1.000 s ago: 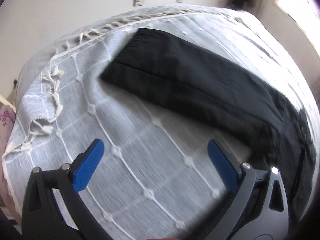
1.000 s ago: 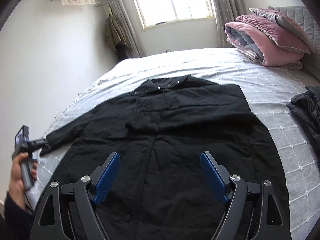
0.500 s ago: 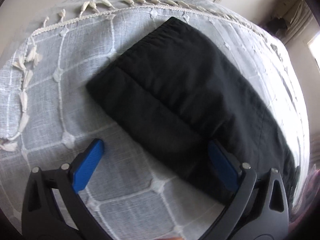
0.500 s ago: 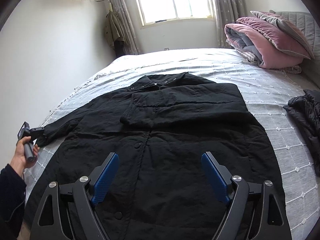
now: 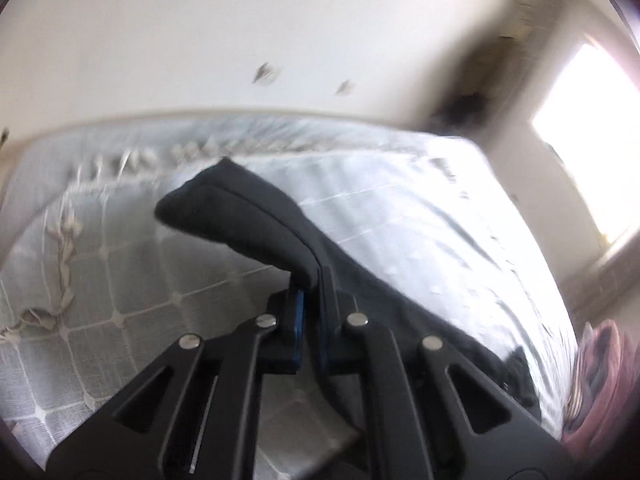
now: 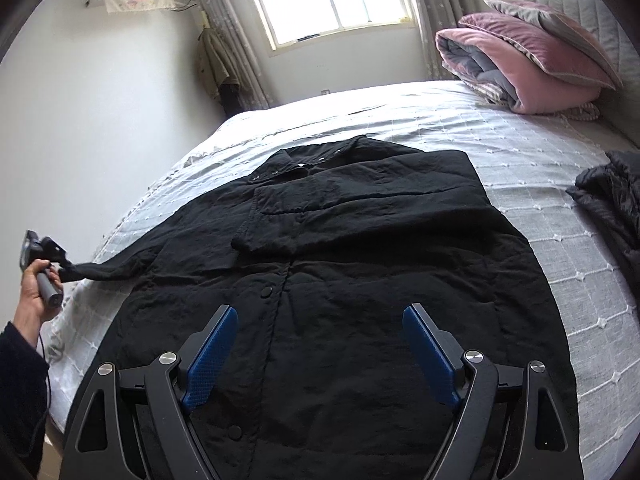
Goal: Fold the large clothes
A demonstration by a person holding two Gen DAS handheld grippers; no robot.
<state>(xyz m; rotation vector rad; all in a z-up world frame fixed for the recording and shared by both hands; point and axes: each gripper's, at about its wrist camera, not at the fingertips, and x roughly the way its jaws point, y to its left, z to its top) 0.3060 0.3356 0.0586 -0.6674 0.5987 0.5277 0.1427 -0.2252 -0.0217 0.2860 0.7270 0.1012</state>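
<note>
Only the left wrist view shows the left gripper [image 5: 310, 300] up close: its jaws have just been closing and now pinch the black sleeve [image 5: 256, 216], whose cuff end sticks out beyond the tips over the bed cover [image 5: 120, 288]. The right wrist view alone shows the whole black coat [image 6: 352, 264]. It lies flat under and beyond the spread, empty jaws of the right gripper [image 6: 320, 360], long axis running away, collar farthest, the other sleeve folded across its chest.

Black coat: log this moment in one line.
left tongs: shut on sleeve, lifted | right tongs: open over black coat | bedspread
</note>
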